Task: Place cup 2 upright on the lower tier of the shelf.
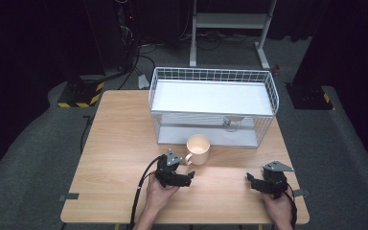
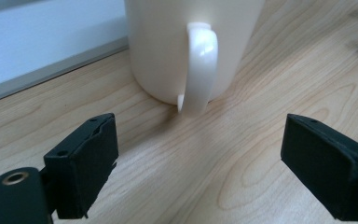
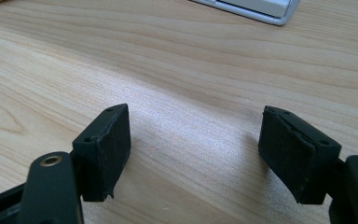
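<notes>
Two tools out and neither one is holding anything yet, so I'd call this barely started. The mug [image 1: 198, 149] sits on the counter [image 1: 120, 158] just in front of the wire rack [image 1: 213, 106], upright, handle [image 2: 198, 70] turned back toward me. My left tool [image 1: 189, 175] is just short of the mug on the near side, jaws spread wide. From the left gripper view the handle sits between and beyond the two pads [image 2: 86, 158], nothing touching it. My right tool [image 1: 249, 178] is well off to the right of the mug, also wide open over bare wood, looks like it's just parked. There's a glass [image 1: 230, 124] on the rack's lower level behind the mug. What's left, as I read it: close in on the handle, pinch it, lift, and put the mug wherever it's going, probably the rack
</notes>
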### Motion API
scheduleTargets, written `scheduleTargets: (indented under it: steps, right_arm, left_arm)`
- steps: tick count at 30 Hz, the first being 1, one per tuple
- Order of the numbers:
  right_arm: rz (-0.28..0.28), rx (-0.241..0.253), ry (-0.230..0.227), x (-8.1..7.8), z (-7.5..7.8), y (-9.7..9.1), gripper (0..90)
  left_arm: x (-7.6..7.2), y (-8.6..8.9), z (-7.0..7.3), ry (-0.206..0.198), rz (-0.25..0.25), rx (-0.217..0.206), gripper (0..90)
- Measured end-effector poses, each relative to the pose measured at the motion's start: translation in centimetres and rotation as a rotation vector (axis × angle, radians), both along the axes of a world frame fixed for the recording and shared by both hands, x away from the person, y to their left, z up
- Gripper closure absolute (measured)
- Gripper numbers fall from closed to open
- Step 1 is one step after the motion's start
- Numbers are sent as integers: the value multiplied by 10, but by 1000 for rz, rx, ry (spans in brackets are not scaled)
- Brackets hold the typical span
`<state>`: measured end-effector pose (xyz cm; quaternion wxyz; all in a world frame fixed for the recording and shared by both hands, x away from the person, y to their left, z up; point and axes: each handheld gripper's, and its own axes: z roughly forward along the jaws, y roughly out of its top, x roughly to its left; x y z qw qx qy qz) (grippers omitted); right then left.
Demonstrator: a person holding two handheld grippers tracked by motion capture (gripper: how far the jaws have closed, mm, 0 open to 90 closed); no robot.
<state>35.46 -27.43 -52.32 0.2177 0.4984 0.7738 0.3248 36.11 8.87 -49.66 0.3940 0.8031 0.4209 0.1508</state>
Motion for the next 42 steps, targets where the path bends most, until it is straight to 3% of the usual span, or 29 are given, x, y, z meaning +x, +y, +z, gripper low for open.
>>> scheduleTargets:
  steps: [7,18,19,33,42]
  right_arm:
    - [1,-1,-1,0,0,0,254]
    - [2,0,1,0,0,0,244]
    - [2,-1,1,0,0,0,245]
    - [2,0,1,0,0,0,244]
    - [2,-1,1,0,0,0,244]
  left_arm:
    - [8,-5,2,7,3,-26,106]
    - [22,-14,7,10,19,-25,82]
    - [24,-14,7,6,19,-5,80]
    - [34,-22,9,7,29,-35,73]
    - [41,-28,13,-4,25,-14,60]
